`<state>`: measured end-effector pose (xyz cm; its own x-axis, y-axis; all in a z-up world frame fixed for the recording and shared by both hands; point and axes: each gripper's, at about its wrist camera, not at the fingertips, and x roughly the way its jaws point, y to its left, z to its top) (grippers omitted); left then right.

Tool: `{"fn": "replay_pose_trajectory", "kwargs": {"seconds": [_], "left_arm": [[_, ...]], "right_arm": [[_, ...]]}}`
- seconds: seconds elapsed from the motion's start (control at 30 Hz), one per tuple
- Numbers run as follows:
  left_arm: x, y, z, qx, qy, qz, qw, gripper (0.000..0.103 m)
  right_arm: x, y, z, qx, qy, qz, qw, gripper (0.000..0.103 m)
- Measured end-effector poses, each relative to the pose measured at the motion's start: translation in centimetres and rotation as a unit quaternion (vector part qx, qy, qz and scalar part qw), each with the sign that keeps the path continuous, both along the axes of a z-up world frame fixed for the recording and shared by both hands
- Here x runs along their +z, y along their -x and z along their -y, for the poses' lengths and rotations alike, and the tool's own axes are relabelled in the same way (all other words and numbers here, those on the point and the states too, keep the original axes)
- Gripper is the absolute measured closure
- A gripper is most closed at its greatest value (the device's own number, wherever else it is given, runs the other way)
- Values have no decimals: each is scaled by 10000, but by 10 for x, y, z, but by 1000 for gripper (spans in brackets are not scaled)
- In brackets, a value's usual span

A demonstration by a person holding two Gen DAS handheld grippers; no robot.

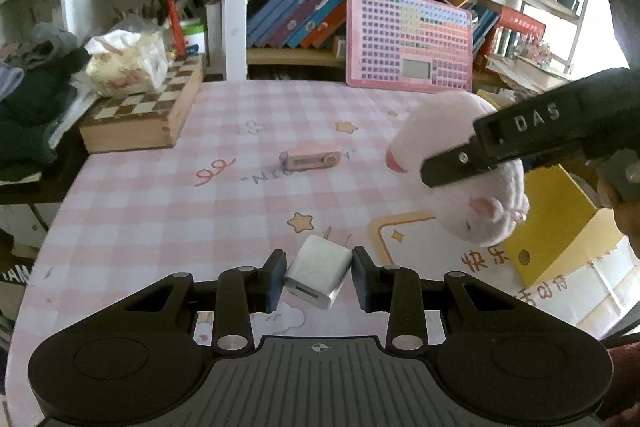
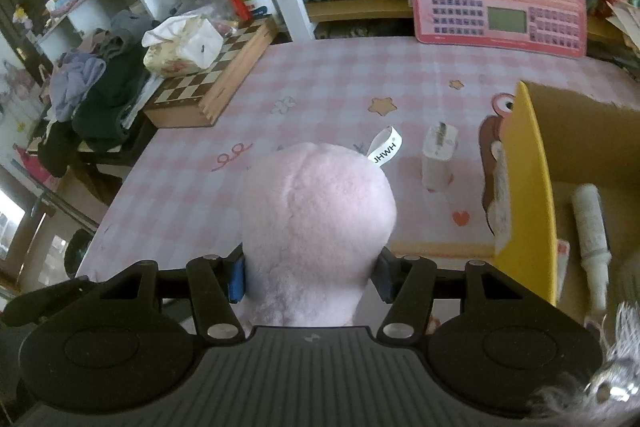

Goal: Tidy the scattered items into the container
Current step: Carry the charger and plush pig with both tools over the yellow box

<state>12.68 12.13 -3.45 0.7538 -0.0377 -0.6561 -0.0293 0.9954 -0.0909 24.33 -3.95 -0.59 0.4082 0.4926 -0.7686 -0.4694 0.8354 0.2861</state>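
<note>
A white plug charger (image 1: pixel 319 270) lies on the pink checked tablecloth (image 1: pixel 168 211) between the fingers of my left gripper (image 1: pixel 319 279), which is open around it with small gaps on both sides. My right gripper (image 2: pixel 310 277) is shut on a pink plush toy (image 2: pixel 316 223) and holds it above the table; it also shows in the left wrist view (image 1: pixel 460 167). The yellow cardboard box (image 2: pixel 532 195) stands to the right, with a white tube (image 2: pixel 590 227) inside. A small pink device (image 1: pixel 310 159) lies mid-table and also shows in the right wrist view (image 2: pixel 438 151).
A wooden chess box (image 1: pixel 140 115) with a tissue pack (image 1: pixel 124 63) on it stands at the left. A pink chart board (image 1: pixel 408 41) leans against the bookshelf (image 1: pixel 296 15) at the back. Clothes (image 1: pixel 24 99) are piled off the table's left edge.
</note>
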Motion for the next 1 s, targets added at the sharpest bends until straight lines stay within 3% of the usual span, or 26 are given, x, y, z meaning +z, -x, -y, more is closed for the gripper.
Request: {"fn": "replay_pose_trajectory", "kwargs": {"seconds": [0.57, 1.0], "left_arm": [[22, 51, 4, -296, -115, 292, 9991, 69], [32, 79, 10, -823, -71, 392, 9958, 69]], "right_arm": [[19, 66, 21, -81, -148, 223, 9996, 48], [19, 115, 59, -716, -162, 210, 9971, 48]]}}
